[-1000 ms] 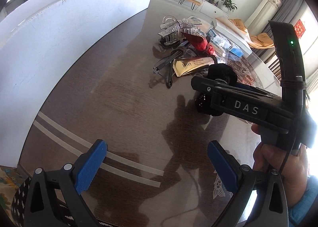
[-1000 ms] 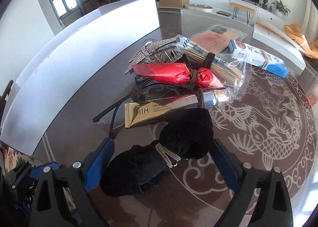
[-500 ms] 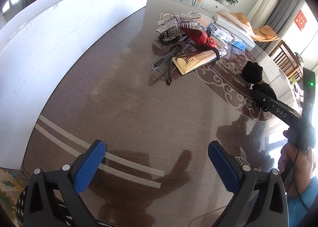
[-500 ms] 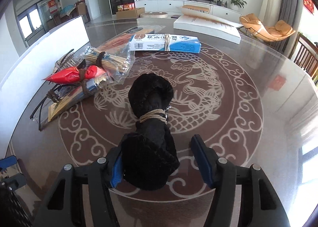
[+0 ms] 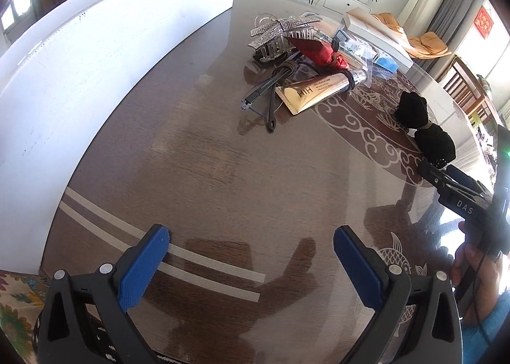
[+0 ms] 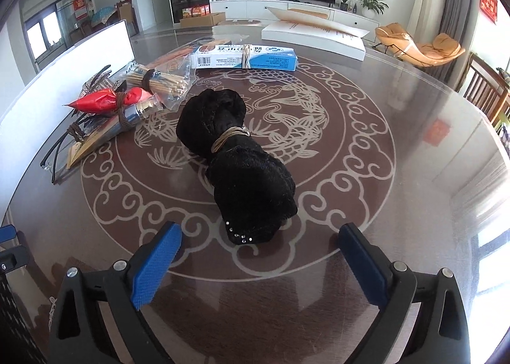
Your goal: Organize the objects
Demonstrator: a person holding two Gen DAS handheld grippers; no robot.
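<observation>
A black cloth bundle [image 6: 237, 159] tied with twine lies on the round patterned table, also in the left wrist view [image 5: 424, 128]. My right gripper [image 6: 259, 263] is open just behind it, not touching. My left gripper [image 5: 251, 265] is open and empty over bare wood. A pile sits further off: a gold tube [image 5: 315, 89], a red packet [image 5: 318, 51], black-framed glasses [image 5: 267, 92], a rhinestone hair clip [image 5: 277, 32], a bag of sticks [image 6: 159, 83] and a blue-white box [image 6: 245, 57].
A white board [image 5: 79, 77] stands along the table's left side. A large white flat box [image 6: 315, 37] lies at the table's far edge. Wooden chairs [image 6: 487, 92] stand at the right. The right gripper's body [image 5: 462, 201] shows at the left view's right edge.
My right gripper carried the black bundle right, away from the pile, onto the table's patterned centre, then opened and drew back. The left gripper stayed open and hardly moved.
</observation>
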